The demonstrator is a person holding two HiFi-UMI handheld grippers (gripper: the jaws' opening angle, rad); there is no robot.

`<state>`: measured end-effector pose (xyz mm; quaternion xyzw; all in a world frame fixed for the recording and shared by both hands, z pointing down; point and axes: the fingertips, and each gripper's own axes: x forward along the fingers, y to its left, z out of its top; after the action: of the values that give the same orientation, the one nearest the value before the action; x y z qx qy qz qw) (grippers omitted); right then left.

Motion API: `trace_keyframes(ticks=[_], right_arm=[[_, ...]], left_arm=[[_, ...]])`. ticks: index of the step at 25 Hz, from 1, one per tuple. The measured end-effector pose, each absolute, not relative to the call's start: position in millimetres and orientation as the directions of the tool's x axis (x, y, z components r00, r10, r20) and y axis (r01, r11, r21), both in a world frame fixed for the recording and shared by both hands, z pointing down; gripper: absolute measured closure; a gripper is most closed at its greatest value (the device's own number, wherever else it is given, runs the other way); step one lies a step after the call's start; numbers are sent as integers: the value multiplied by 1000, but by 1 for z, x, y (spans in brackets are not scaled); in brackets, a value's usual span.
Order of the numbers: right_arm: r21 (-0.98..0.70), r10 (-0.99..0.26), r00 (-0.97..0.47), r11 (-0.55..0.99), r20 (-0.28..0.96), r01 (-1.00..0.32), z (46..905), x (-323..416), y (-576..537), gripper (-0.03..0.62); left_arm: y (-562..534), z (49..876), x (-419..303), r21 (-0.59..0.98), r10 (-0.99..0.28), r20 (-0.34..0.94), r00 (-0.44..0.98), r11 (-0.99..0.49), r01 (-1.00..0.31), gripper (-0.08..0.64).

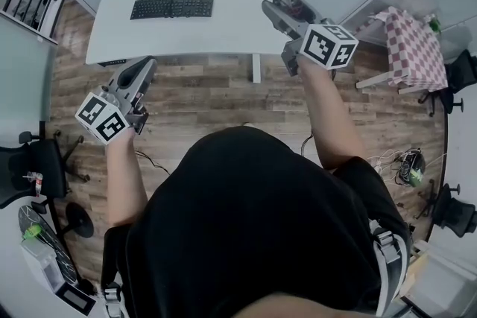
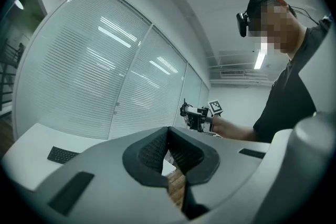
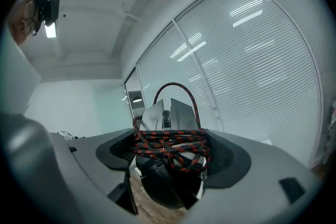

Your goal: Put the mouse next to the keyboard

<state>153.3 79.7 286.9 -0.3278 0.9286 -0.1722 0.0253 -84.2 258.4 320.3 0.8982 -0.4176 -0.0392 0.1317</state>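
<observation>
Left gripper (image 2: 168, 135) closing on nothing
Its two jaws are touching at the tips with nothing between them. The keyboard (image 2: 63, 155) is lying on the white table (image 2: 31, 145) at the left. The person (image 2: 294, 97) is holding up the right gripper (image 2: 189, 114) further back.

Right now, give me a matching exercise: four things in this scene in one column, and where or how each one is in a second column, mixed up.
Things
1. keyboard
2. mouse
3. left gripper
4. checkered cloth

Place or state
A. jaws together, holding nothing
B. off to the right of the white table
C. lying flat on the white table
D. clamped in the right gripper, red-and-black cable wound round it

Pairs: 1-C, 2-D, 3-A, 4-B
</observation>
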Motion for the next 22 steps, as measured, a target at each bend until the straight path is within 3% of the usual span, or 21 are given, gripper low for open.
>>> trace_keyframes(ticks=[22], right_arm=[[-339,-652,-756,699,60,-630,287,111,84,184]], left_arm=[[261,334,-130,281,-723,54,689,-651,-705,537]])
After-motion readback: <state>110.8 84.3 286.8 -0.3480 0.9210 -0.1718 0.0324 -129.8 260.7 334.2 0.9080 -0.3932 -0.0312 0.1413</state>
